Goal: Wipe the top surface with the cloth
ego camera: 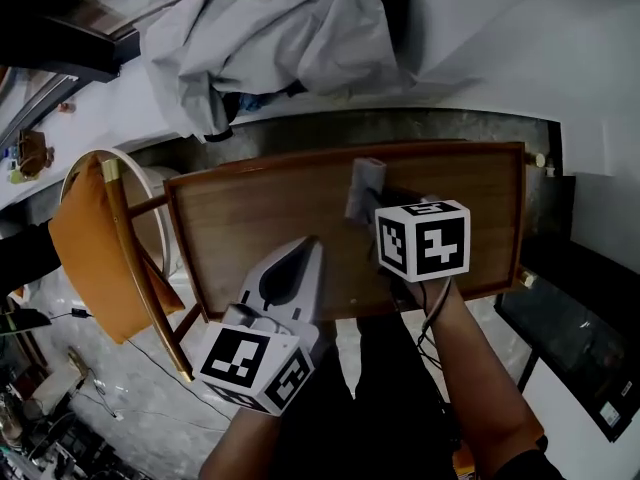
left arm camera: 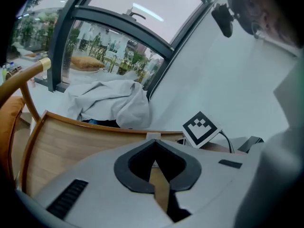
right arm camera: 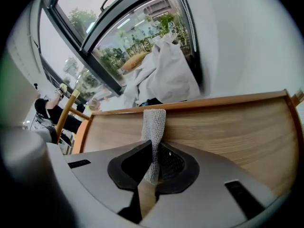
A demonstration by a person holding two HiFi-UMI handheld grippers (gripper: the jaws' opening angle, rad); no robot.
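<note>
Cloth (right arm camera: pixel 154 127): grey, coarse weave, folded into a narrow strip, pinched between the closed jaws of the right gripper (right arm camera: pixel 153 150); its free end stands out past the jaw tips. In the head view the cloth (ego camera: pixel 365 180) sits over the far middle of the table top (ego camera: pixel 260 218), just short of the far rim; whether it presses on the wood cannot be told. Table top: brown wood, rectangular, with a raised rim all round. Right gripper (ego camera: pixel 372 206): over the middle of the top, its marker cube (ego camera: pixel 422 238) towards the near edge. Left gripper (ego camera: pixel 311 244): over the near edge of the top, left of the right gripper; its own view shows the left gripper (left arm camera: pixel 155 148) with jaws together and nothing between them. Chair (ego camera: pixel 120 218): left of the table, curved wooden rail, orange cushion (ego camera: pixel 90 248). Pale grey sheet (ego camera: pixel 270 38): crumpled heap beyond the far edge.
</note>
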